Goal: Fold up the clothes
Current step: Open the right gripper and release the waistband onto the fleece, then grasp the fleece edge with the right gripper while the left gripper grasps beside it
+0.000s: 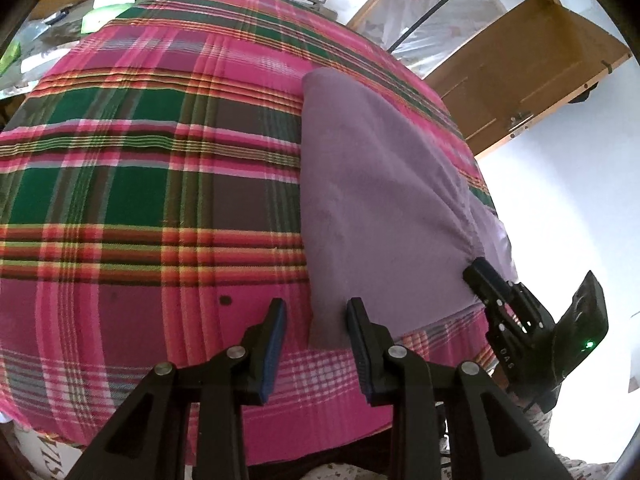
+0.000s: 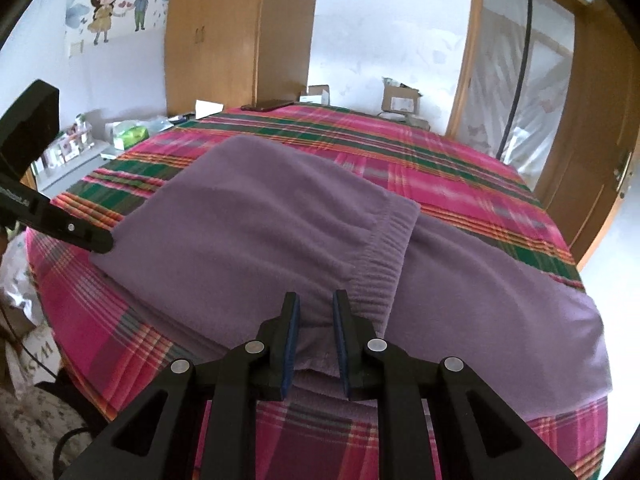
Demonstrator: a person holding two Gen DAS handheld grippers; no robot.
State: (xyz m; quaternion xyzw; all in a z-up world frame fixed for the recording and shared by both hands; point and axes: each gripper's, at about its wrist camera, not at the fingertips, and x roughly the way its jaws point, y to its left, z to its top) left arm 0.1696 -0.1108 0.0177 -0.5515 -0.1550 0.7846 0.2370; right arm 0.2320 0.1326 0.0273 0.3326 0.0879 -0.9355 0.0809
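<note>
The right gripper [image 2: 316,320], fingers slightly apart astride the waistband of purple fleece trousers [image 2: 280,216] apparently doubled over at the plaid bed's [image 1: 140,200] near edge, leaves further folds possible, while the left gripper [image 1: 316,312] straddles their corner, parted.

Your two matte black plastic tongs, blue-padded inside

Your left tongs [image 1: 317,320] carry flat fingers lined with dark blue ribbed pads [image 1: 276,344], on angular black linkage arms pinned with round silver screws [image 1: 236,352]. Your right tongs [image 2: 317,312] match them: same blue pads, same silver screws, triangular cut-outs in the outer arms; a small green light [image 1: 589,345] glows on their housing.
</note>
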